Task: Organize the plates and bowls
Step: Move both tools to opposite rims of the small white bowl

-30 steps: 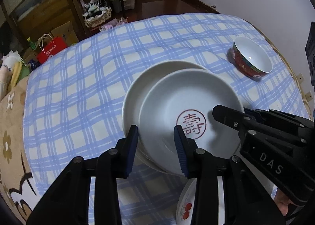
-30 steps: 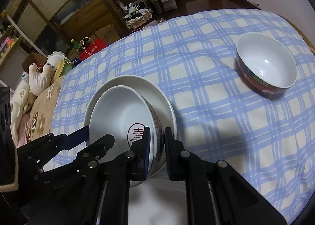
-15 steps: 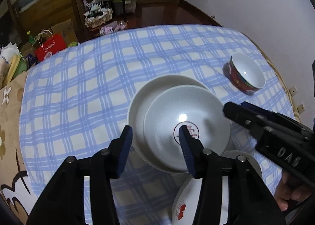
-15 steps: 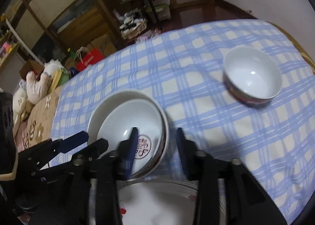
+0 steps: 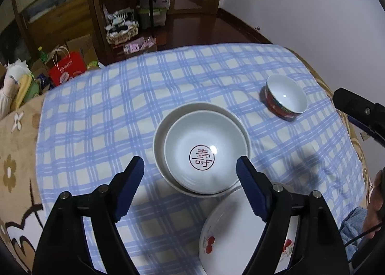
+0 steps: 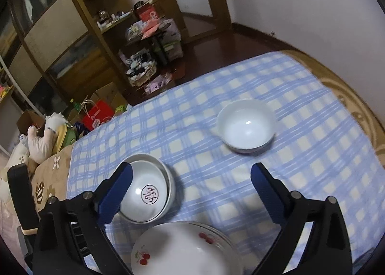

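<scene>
A white bowl with a red stamp (image 5: pixel 202 154) (image 6: pixel 146 190) sits nested in a larger white bowl (image 5: pixel 163 126) (image 6: pixel 171 178) on the blue checked cloth. My left gripper (image 5: pixel 190 166) hovers above its near rim, jaws opening, nothing between them. My right gripper (image 6: pixel 192 171) hangs higher over the cloth, jaws opening wide and empty; it also shows at the right edge in the left wrist view (image 5: pixel 356 109). A small bowl with a red outside (image 5: pixel 285 97) (image 6: pixel 246 128) stands alone at the far right. Cherry-patterned plates (image 5: pixel 231 234) (image 6: pixel 182 248) lie nearest me.
The checked cloth (image 5: pixel 96 118) covers a beige patterned surface that drops off at the far edge. Beyond it are a dark floor, wooden shelves, a red paper bag (image 5: pixel 67 70) and a plush toy (image 6: pixel 41 140). A person's sleeve (image 5: pixel 353 222) shows at the lower right.
Both grippers let go of the stamped bowl's rim, spread wide and lifted away. The bowl now rests settled in the larger bowl. The cherry plates have come into view.
</scene>
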Demonstrator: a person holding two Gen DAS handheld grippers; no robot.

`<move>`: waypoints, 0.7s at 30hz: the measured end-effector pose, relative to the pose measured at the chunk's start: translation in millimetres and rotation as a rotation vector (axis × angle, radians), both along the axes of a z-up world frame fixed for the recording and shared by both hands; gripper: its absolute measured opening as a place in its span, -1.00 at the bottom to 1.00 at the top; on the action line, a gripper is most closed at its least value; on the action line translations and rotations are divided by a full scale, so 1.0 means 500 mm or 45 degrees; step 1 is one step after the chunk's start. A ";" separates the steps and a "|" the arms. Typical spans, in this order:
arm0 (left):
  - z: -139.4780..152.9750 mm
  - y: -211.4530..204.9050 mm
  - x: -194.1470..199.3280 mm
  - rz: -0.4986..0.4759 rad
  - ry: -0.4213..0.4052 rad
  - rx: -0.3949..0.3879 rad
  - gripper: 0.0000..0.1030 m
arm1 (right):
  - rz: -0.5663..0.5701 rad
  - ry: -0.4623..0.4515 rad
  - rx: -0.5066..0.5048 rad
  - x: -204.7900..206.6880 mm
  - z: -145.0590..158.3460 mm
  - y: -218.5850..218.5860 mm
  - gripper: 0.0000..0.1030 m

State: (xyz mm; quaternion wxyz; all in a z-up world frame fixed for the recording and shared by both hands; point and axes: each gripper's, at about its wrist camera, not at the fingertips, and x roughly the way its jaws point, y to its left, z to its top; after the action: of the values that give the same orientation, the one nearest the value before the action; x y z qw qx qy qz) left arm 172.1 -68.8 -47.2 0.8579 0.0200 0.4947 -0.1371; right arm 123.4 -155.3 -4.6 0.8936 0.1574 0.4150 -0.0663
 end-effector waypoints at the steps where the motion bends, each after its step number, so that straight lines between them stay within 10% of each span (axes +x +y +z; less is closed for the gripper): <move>1: 0.008 -0.002 -0.002 -0.007 -0.003 -0.013 0.52 | -0.007 -0.009 -0.021 -0.005 0.012 -0.004 0.99; 21: 0.143 -0.154 0.037 -0.120 -0.175 -0.114 0.57 | -0.065 -0.076 -0.265 -0.013 0.082 -0.126 1.00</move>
State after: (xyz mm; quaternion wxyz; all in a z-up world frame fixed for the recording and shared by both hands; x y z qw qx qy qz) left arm 190.5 -145.7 24.4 0.8825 0.0141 0.4266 -0.1976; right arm 117.1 -218.3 36.6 0.9152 0.0764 0.3748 -0.1271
